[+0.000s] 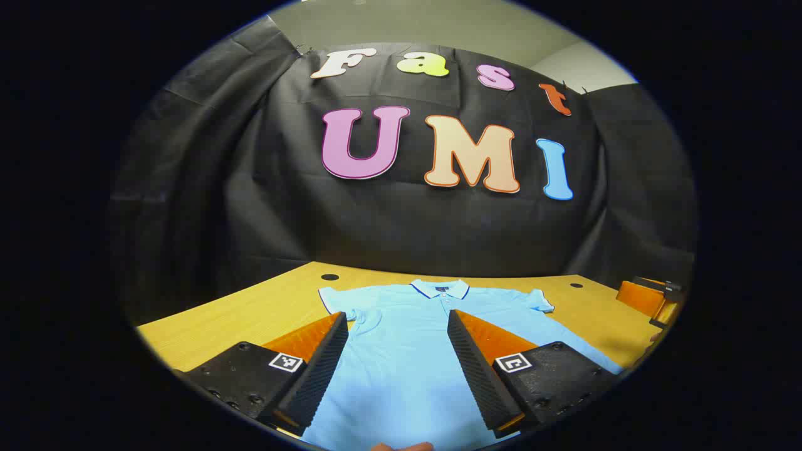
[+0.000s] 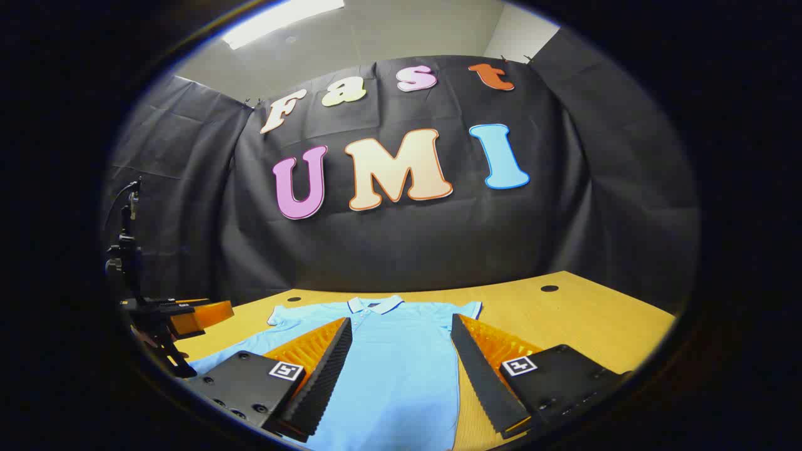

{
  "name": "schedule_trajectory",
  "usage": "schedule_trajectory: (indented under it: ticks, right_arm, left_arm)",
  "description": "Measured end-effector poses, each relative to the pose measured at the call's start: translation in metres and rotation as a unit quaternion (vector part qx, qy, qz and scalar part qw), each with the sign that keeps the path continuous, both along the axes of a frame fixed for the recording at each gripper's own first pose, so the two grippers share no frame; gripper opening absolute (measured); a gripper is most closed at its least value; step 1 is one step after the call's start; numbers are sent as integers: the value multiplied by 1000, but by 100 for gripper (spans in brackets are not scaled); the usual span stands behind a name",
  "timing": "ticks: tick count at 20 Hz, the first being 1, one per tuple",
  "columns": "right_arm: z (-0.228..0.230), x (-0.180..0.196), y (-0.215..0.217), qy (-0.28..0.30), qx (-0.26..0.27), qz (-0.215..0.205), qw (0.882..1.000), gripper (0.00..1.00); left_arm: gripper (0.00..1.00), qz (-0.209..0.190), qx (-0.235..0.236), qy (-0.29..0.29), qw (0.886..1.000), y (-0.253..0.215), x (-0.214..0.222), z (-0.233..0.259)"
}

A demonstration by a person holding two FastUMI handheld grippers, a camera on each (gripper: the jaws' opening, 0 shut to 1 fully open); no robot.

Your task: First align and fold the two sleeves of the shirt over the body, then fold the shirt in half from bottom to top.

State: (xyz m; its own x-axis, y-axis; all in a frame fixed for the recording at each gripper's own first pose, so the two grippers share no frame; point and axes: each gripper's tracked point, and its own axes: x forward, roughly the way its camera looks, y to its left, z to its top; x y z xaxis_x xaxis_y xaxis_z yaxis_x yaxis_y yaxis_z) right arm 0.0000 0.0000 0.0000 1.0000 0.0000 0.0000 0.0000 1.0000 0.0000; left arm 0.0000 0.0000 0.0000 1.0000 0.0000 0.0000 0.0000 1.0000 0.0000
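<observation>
Holding both grippers above the near edge of the bench (image 1: 263, 313), fingers spread wide, nothing between them. Item: one light blue polo shirt (image 1: 407, 338), lying flat and face up on the bench, collar (image 1: 440, 288) at the far end, hem toward me; long axis runs straight away from me, along the line of my fingers. Sleeves: both spread outward, neither folded over the body yet; task judged not begun. Left gripper (image 1: 398, 366): wide, empty, looking over the shirt's middle; the left sleeve (image 1: 335, 300) lies ahead and to its left, so this gripper is the nearer one for it. Right gripper (image 2: 401, 369): wide, empty, looking over the shirt's right half; the right sleeve (image 2: 467, 310) lies just beyond its right finger. Next call, as I judge it: each gripper forward and outward to its own sleeve.
</observation>
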Motion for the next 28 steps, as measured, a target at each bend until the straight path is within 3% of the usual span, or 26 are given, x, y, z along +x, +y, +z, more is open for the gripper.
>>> schedule_trajectory:
  ticks: [6, 14, 22, 25, 28]
  right_arm:
    - [-14, 11, 4, 20, -33, 3, 999, 98]
    - [-23, 13, 8, 37, -26, 10, 999, 98]
    - [-31, 24, 11, 86, 30, 43, 995, 99]
    - [-18, 47, 3, 102, 66, 58, 991, 98]
    - [-13, 77, -18, 124, 66, 39, 989, 98]
  left_arm:
    - [95, -6, -1, 11, 1000, -7, 8, -6]
    - [95, -12, -8, 22, 1000, -10, 13, -13]
    - [95, -14, -7, 31, 999, -9, 13, -19]
    - [95, -18, -9, 27, 999, -7, 13, -19]
    - [95, -16, -3, 33, 999, -5, 13, -21]
